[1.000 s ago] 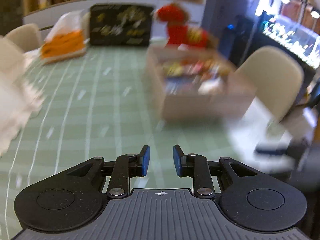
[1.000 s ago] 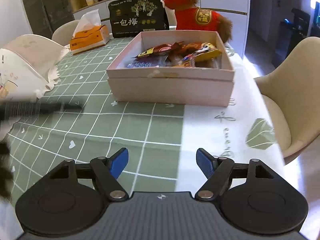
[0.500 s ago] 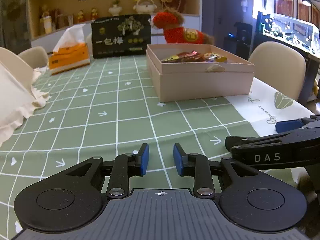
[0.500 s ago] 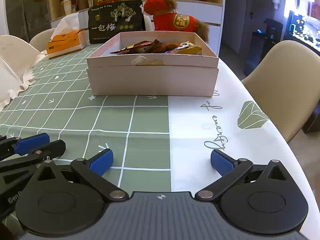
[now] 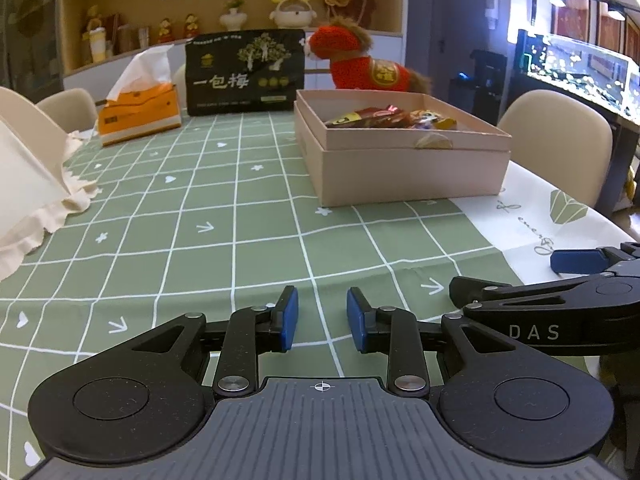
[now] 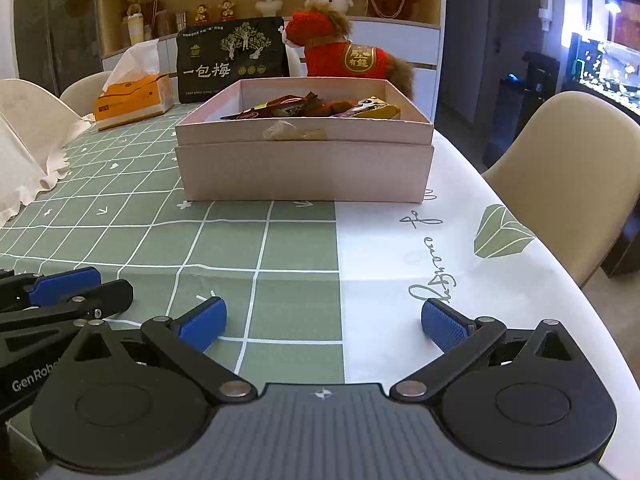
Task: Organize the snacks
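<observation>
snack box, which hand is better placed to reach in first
Probably the right. The right gripper has its fingers spread wide and faces the snack box nearly head-on. The left gripper has a narrower gap and sees the box off to its right, across the table.

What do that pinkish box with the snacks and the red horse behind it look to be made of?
The box looks like stiff matte cardboard: flat dull sides, crisp folded edges, and a seam where two shells nest. The snacks inside seem wrapped in glossy foil or plastic, since they catch the light. The red horse looks like plush fabric, with a fuzzy brown mane and tail.
</observation>
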The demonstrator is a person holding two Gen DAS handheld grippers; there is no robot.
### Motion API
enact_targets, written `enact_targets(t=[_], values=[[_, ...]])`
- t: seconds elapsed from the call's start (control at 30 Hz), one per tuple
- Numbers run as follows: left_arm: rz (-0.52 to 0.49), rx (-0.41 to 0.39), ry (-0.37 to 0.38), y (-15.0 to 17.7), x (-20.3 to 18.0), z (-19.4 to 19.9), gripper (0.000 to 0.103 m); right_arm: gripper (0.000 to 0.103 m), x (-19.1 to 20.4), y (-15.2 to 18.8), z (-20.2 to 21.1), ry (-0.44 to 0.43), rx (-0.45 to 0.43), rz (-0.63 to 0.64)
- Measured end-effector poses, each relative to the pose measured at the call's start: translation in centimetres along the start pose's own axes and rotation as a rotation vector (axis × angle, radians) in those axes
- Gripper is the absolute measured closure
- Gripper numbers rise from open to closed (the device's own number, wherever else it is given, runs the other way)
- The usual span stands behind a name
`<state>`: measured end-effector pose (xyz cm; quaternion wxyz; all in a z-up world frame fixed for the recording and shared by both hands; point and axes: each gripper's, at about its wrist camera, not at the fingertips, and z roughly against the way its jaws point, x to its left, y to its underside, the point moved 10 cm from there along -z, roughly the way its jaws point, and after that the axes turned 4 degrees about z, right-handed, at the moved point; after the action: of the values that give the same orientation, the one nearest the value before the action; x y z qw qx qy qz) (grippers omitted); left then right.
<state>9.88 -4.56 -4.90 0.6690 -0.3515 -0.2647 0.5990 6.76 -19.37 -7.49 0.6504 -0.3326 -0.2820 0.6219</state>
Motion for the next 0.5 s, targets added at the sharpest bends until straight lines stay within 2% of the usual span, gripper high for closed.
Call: enact_targets(t=[0.5], values=[[-0.003,0.001,0.0,-0.02,-0.01,-0.01,0.072,0.0,0.0,-0.01,0.04,0.0,0.0,0.0]])
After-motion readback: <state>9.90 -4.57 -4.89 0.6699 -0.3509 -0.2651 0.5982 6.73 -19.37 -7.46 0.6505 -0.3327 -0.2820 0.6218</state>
